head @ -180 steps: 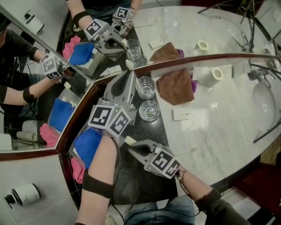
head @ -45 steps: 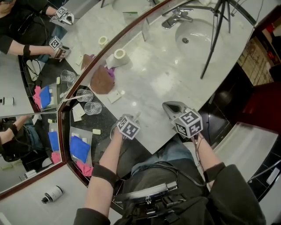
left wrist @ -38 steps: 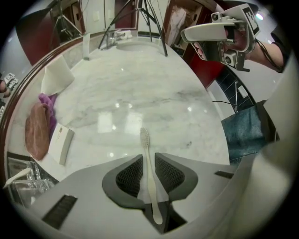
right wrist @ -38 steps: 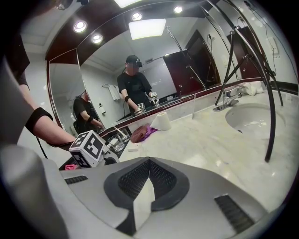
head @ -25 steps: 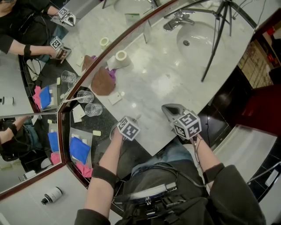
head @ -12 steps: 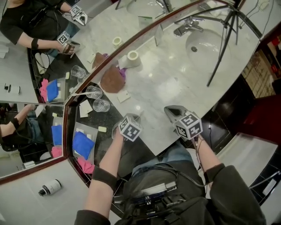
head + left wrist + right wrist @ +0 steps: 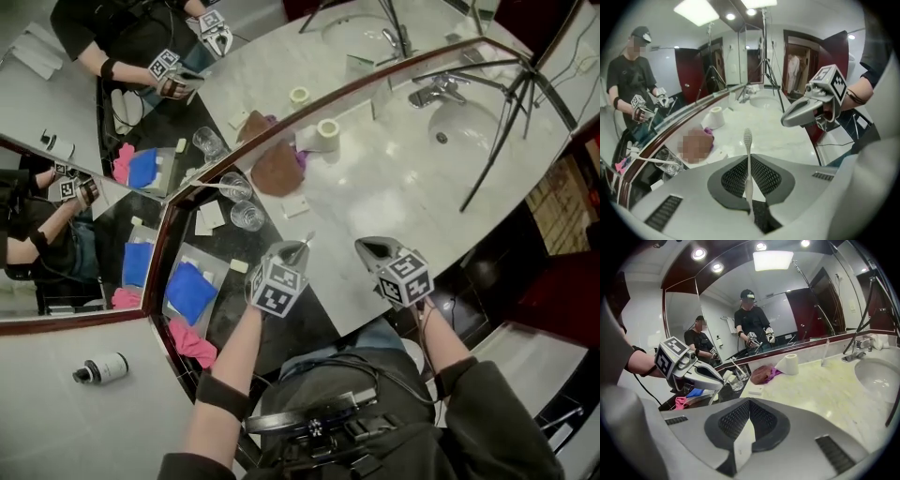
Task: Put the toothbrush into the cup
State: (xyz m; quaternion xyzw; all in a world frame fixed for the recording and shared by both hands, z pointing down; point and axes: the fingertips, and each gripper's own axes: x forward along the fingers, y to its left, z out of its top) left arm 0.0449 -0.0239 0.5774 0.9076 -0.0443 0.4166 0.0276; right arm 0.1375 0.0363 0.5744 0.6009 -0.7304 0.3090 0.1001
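A glass cup stood on the desk beside the mirror. Right of it, apart from it, the left tongs were clenched on the toothbrush, its bristled head poking past their tips. The right tongs were clenched shut on nothing.

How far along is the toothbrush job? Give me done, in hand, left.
Done: the left claw is shut on the white plastic toothbrush, held above the pale marble counter. In hand: carrying it, bristle end forward; the right claw is shut and empty. Left: drop it into the nearer clear glass cup by the mirror; it is not there yet.
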